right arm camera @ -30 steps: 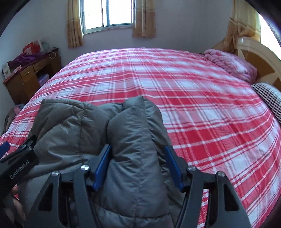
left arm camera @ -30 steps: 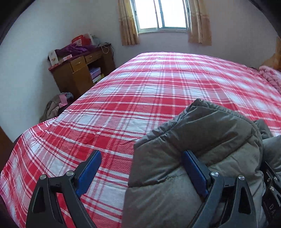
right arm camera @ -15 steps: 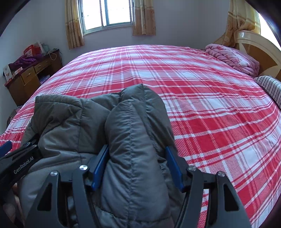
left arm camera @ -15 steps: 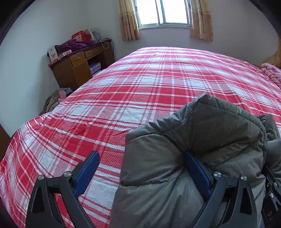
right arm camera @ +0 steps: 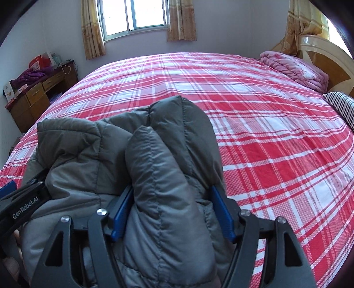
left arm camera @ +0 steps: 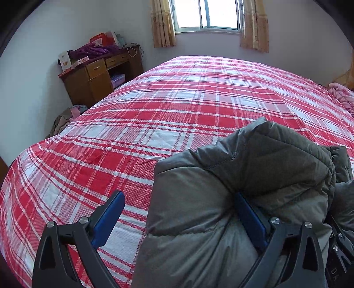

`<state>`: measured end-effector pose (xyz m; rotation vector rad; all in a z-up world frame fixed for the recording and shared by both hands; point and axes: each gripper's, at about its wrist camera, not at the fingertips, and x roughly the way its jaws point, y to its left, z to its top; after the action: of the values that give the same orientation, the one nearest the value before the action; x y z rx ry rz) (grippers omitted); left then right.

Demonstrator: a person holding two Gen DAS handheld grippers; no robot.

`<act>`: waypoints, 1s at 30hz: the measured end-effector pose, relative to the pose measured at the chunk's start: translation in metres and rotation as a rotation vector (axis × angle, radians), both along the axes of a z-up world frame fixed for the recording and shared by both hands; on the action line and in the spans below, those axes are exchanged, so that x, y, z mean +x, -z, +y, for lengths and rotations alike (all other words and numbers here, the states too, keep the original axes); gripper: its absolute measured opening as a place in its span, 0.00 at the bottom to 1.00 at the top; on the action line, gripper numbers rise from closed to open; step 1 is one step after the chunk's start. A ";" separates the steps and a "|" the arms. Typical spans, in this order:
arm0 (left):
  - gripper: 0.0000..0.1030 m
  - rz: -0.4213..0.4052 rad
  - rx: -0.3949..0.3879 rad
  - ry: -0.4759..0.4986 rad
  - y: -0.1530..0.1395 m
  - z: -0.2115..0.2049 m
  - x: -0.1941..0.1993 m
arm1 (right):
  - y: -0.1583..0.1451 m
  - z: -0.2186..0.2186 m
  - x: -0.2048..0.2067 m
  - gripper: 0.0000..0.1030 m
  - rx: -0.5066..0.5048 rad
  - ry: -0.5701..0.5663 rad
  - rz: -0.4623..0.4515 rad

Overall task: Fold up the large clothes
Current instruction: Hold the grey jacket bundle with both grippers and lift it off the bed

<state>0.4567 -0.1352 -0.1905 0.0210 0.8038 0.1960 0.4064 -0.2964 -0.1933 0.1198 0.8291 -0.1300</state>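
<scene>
A grey padded jacket (left arm camera: 254,177) is bunched up above the near edge of a bed with a red and white plaid cover (left arm camera: 177,106). My left gripper (left arm camera: 177,212) stands wide open; the jacket lies against its right pad only, and its left pad (left arm camera: 108,217) is bare over the cover. My right gripper (right arm camera: 172,206) is shut on a thick fold of the jacket (right arm camera: 168,168), with both blue pads pressed into the padding. The left gripper's body (right arm camera: 24,203) shows at the left of the right wrist view.
A wooden desk (left arm camera: 99,75) piled with clothes and boxes stands by the wall at the left. A pink blanket (right arm camera: 294,68), a striped pillow (right arm camera: 340,106) and the headboard (right arm camera: 323,55) are at the right. A window with curtains (left arm camera: 210,15) is on the far wall.
Both grippers have moved forward and up over the bed with the jacket. The jacket bundle now reaches further over the cover. The grip has not changed.
</scene>
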 end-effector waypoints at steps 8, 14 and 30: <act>0.96 0.003 0.003 0.000 0.001 -0.001 -0.001 | 0.003 0.000 0.003 0.70 0.003 0.000 0.013; 0.96 0.013 0.001 0.004 0.004 -0.001 0.001 | 0.006 -0.002 0.004 0.71 0.009 0.000 0.023; 0.97 0.044 0.009 0.006 0.009 -0.001 0.007 | 0.012 -0.003 0.010 0.75 0.023 -0.005 0.058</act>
<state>0.4636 -0.1364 -0.1998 0.0360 0.8470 0.1937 0.4161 -0.2992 -0.2058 0.1363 0.8887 -0.1199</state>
